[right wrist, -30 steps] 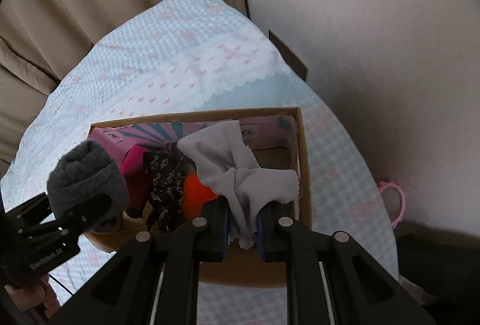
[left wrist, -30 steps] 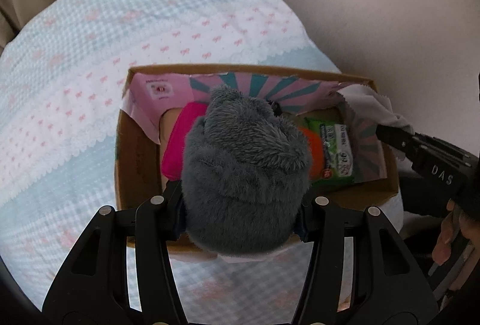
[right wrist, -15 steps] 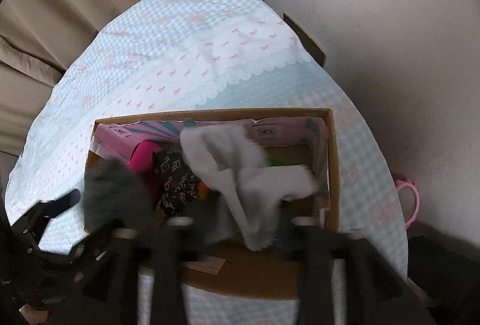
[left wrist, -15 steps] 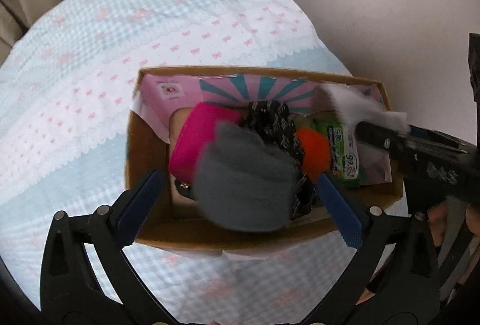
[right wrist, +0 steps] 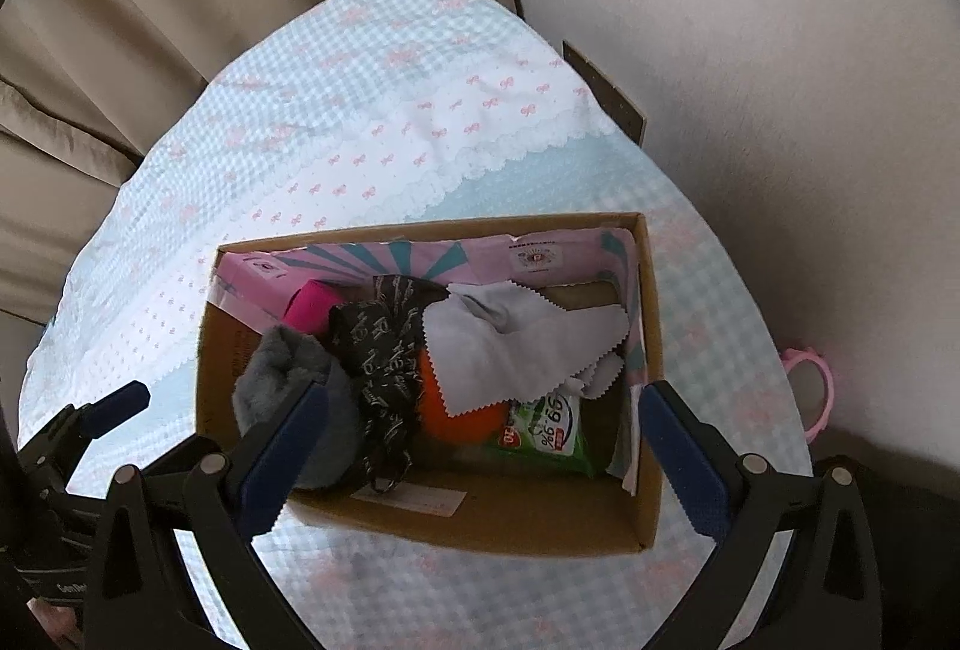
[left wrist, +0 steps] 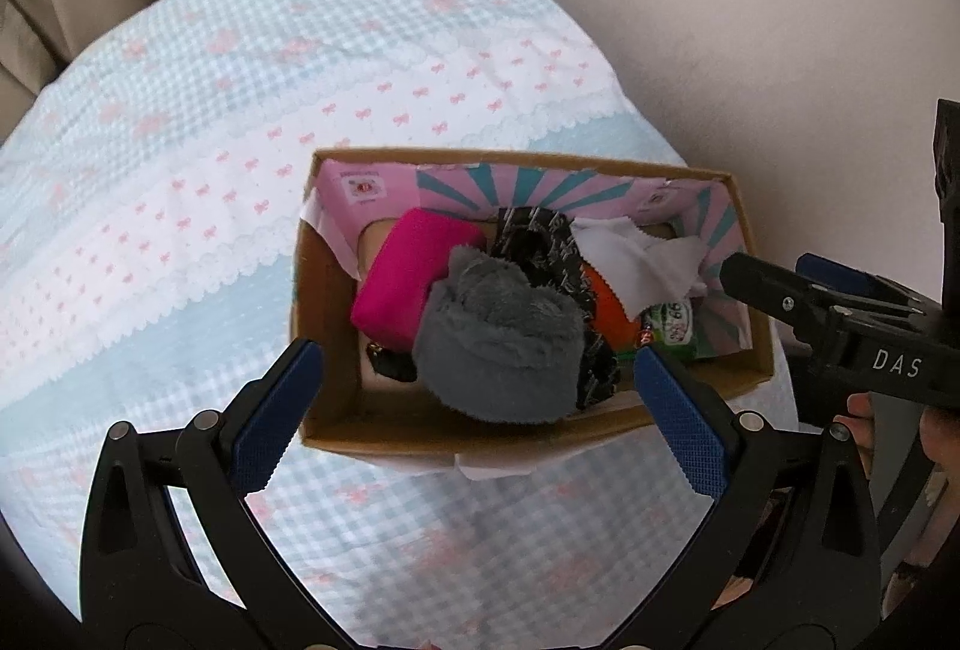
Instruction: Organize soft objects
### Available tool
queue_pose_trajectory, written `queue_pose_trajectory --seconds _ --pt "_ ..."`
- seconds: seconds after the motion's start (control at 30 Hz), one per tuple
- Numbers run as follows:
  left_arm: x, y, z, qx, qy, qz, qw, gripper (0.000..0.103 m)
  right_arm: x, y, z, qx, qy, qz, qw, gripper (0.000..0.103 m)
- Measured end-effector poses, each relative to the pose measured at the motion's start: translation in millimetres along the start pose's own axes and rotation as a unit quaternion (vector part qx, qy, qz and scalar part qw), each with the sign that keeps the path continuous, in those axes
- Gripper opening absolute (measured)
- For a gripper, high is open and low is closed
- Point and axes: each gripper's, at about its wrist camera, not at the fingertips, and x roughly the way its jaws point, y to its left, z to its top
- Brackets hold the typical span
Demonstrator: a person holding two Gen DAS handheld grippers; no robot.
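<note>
Soft objects lie gathered in the cardboard box point(right wrist: 648, 350), which sits on the gingham bedcover point(left wrist: 240, 140) near the wall. Contents noted: grey fleece bundle point(left wrist: 498, 344) at the box's near left, magenta pad point(left wrist: 414, 272) behind it, black lettered cloth point(right wrist: 378, 350) draped through the middle, pale grey cloth point(right wrist: 510, 344) spread over an orange item point(right wrist: 462, 416), and a green wipes packet point(right wrist: 546, 434) at the near right (not clearly a soft good, but stowed with the rest).

Left gripper point(left wrist: 480, 410): jaws spread wide, nothing between the pads; the fleece bundle rests in the box beneath them, released. Right gripper point(right wrist: 480, 458): jaws have just been opening and now stand wide, nothing between them; the pale grey cloth lies free in the box.

Assessment: both deliveries appear complete. No loose soft item shows on the visible bedcover, so collection looks largely finished. Outstanding, in my judgement: the contents are heaped, not folded; a pink ring point(right wrist: 810, 398) lies off the bed by the wall, nature uncertain
</note>
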Motion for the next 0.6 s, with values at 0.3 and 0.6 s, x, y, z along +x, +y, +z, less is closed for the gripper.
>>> queue_pose_trajectory --seconds 0.3,0.6 --pt "-69.9 3.4 -4.2 0.019 -0.043 -0.009 0.9988 0.103 -61.9 23.2 -13.8 0.001 -0.048 -0.007 0.999 0.103" --pt "-187.5 10.6 -28.2 0.044 -0.116 -0.019 0.9921 0.103 -164.8 68.0 -43.2 -0.011 -0.129 -0.031 0.991 0.103"
